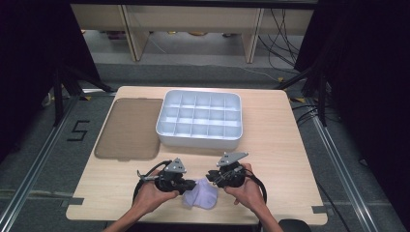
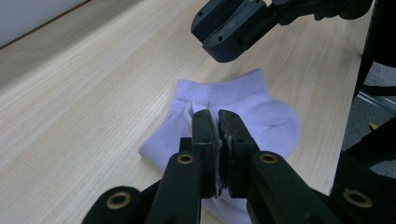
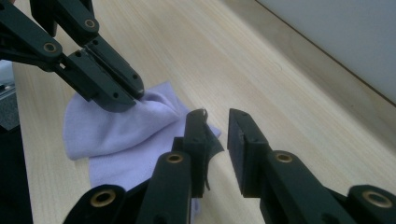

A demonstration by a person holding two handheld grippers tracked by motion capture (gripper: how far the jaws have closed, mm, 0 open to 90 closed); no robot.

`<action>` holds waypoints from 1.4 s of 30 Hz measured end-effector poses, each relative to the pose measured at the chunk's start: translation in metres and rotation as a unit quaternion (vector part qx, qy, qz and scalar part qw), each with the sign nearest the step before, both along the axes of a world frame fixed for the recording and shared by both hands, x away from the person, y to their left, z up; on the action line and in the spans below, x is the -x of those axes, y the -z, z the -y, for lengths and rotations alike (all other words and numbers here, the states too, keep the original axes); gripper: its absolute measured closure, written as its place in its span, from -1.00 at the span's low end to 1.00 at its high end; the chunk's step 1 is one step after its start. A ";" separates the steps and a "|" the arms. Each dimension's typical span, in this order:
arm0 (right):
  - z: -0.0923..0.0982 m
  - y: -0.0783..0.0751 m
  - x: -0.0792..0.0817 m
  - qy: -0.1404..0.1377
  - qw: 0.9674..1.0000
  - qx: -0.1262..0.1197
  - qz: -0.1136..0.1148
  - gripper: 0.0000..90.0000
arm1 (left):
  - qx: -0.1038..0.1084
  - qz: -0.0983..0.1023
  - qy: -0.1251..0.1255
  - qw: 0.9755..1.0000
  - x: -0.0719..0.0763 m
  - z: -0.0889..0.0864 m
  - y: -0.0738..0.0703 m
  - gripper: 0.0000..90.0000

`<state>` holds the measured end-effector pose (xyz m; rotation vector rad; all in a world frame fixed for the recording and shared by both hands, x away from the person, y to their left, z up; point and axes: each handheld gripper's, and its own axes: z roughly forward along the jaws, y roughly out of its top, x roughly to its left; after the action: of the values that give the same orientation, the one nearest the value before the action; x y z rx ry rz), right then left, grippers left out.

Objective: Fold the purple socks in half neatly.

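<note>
Lying near the front edge of the pale wooden table (image 1: 270,145), a small soft lilac sock (image 1: 200,195) sits between the two hands. It is a bit bunched up, with its ribbed cuff turned to the far side in the left gripper view.

On the left, the left gripper (image 1: 186,186) (a black tool with two jaws) pinches a fold of the sock (image 2: 243,112). Its jaws are almost together, with just a thin bit of cloth squeezed between them. In the right gripper view this same gripper (image 3: 135,95) bites the raised edge of the cloth (image 3: 116,126).

On the right, the right gripper (image 1: 211,178) has its jaws a little way apart. A clear gap shows between them, and nothing is squeezed in that gap. Its left jaw sits right by the sock's edge, but I cannot tell if it touches. In the left gripper view this gripper (image 2: 224,44) hangs just above the sock's cuff.

Farther back stands a white plastic tray with many small square boxes (image 1: 198,140). To its left lies a flat brown see-through lid (image 1: 128,128).
</note>
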<state>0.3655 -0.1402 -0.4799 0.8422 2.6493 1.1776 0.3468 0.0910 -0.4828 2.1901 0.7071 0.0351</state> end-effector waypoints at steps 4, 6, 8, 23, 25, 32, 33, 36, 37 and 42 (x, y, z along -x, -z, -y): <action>0.000 0.002 0.003 0.009 1.000 -0.002 -0.004 0.74 | -0.005 0.005 0.009 1.000 -0.002 0.002 0.002 0.88; 0.001 0.001 0.003 0.005 1.000 0.009 -0.009 0.74 | -0.003 0.005 0.002 1.000 -0.002 0.004 0.003 0.88; 0.002 0.001 0.003 0.004 1.000 0.012 -0.007 0.74 | 0.003 -0.003 0.001 1.000 -0.002 0.006 0.005 0.85; 0.005 0.001 0.007 0.004 1.000 -0.002 -0.013 0.74 | 0.062 -0.008 -0.003 0.998 -0.003 0.000 -0.006 0.41; 0.005 0.000 0.009 -0.005 1.000 0.006 -0.015 0.74 | 0.069 -0.005 -0.005 0.998 -0.003 -0.002 -0.009 0.40; 0.005 0.001 0.018 -0.015 0.999 0.011 -0.032 0.75 | 0.075 -0.003 -0.010 0.997 -0.003 -0.012 -0.013 0.43; 0.005 0.001 0.018 -0.014 0.999 0.011 -0.030 0.75 | 0.074 -0.002 -0.011 0.997 -0.003 -0.014 -0.013 0.45; 0.007 -0.001 0.018 -0.014 0.999 0.008 -0.028 0.75 | 0.065 -0.006 -0.010 0.998 0.000 -0.022 -0.009 0.56; 0.008 -0.002 0.018 -0.014 1.000 0.006 -0.023 0.75 | 0.059 -0.006 -0.008 0.998 0.001 -0.024 -0.007 0.61; 0.006 -0.009 0.023 -0.008 1.000 -0.007 -0.018 0.77 | 0.035 -0.009 0.009 0.999 0.008 -0.029 0.003 0.79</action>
<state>0.3429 -0.1465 -0.4710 0.8536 2.6847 1.1984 0.3391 0.1196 -0.4857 2.1313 0.6887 -0.0197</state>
